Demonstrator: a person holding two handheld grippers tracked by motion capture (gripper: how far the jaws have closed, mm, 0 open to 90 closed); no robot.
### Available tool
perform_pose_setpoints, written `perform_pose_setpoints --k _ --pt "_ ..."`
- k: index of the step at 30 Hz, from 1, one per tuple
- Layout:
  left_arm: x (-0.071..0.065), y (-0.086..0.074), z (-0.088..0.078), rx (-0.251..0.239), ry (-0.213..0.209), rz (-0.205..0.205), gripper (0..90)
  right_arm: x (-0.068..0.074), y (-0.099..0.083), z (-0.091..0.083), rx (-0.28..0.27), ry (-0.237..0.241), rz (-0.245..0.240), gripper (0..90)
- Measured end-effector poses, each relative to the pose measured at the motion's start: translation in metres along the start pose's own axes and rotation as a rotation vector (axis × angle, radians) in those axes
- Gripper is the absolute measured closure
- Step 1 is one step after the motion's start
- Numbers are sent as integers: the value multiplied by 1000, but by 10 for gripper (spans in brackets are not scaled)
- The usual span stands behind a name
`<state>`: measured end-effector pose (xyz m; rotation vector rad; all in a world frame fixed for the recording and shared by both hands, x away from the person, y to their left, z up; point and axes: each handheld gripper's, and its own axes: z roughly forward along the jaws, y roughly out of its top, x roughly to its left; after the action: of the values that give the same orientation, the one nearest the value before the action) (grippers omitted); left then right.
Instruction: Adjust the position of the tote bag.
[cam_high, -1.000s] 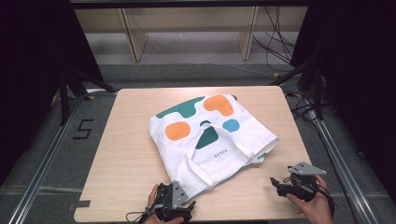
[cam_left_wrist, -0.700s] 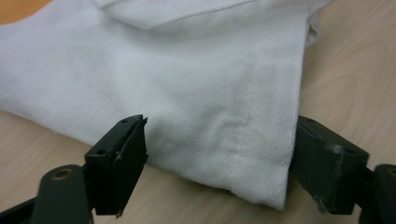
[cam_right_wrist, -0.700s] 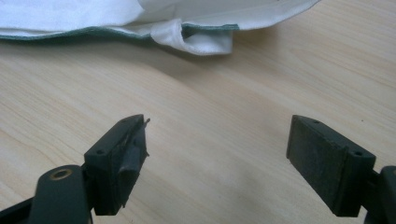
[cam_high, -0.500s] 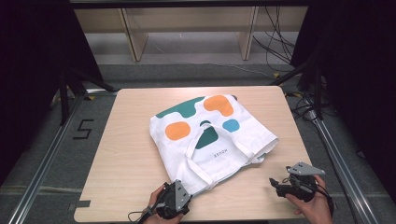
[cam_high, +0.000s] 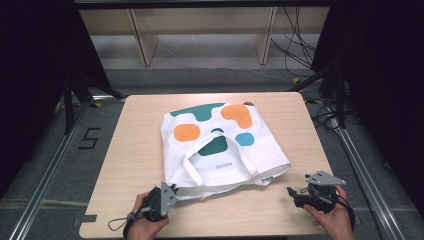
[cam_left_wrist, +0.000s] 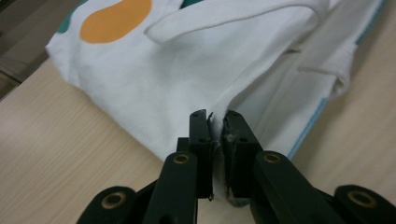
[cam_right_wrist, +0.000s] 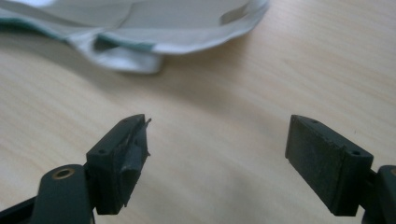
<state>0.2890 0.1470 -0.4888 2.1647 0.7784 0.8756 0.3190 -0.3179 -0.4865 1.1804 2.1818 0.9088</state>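
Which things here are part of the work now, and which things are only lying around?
In the job:
- tote bag, its near edge pinched
- left gripper, shut on that edge
- right gripper, open over bare table

Just around:
- cables on the floor
- wooden shelf legs

The white tote bag carries 2 orange blobs, 2 dark green shapes and 1 blue blob; beneath it, the bench is pale wood-grain.
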Motion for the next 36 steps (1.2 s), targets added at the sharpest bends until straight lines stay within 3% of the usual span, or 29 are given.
perform_pose_setpoints --k 1,2,3,5,7,8,9,12,13,14,15,17,19,21,22,23,27,30,31,33,34,36 --pt "14 -6 -1 15 14 -37 826 0 3 2 -15 -10 -9 222" --pt "14 -6 -1 15 14 -37 823 0 3 2 -15 -10 -9 222" --pt "24 -12 1 16 23 -78 818 4 10 6 -27 -6 -18 221" --pt "30 -15 1 22 23 -95 810 11 16 12 -30 19 -45 221" --pt "31 -15 2 15 24 -109 807 14 19 15 -42 13 -73 221" --pt "35 -15 2 30 30 -67 797 22 27 18 -48 20 -96 232" --pt "32 -16 4 23 26 -108 785 25 31 21 -56 17 -120 244" --pt "33 -16 4 35 29 -85 760 30 39 24 -77 24 -127 262" --pt "32 -17 5 41 29 -95 743 33 47 29 -64 13 -160 330" --pt "32 -17 5 41 29 -95 733 33 47 29 -64 13 -160 330" --pt "34 -17 6 49 36 -83 719 33 50 38 -26 -21 -219 370" --pt "34 -18 7 50 23 -99 707 32 51 43 -13 -35 -224 389" --pt "35 -19 9 85 33 -82 654 28 55 53 4 -42 -242 493" --pt "37 -20 11 112 32 -72 620 28 56 55 2 -46 -262 533" --pt "38 -21 12 120 38 -76 589 28 57 59 17 -50 -291 634" --pt "40 -22 15 134 40 -68 580 27 57 61 30 -53 -327 669" --pt "40 -24 23 163 37 -43 568 25 58 62 51 -36 -358 763" --pt "37 -23 29 172 52 -8 576 26 58 60 47 -27 -378 784" --pt "38 -21 36 186 27 11 590 27 58 59 54 -26 -374 786" --pt "43 -20 37 155 -20 -22 718 28 56 57 66 -17 -372 788" --pt "44 -21 36 137 -25 -42 744 28 54 56 60 -13 -377 789" --pt "46 -21 34 113 -15 -32 796 29 50 51 56 10 -369 789"
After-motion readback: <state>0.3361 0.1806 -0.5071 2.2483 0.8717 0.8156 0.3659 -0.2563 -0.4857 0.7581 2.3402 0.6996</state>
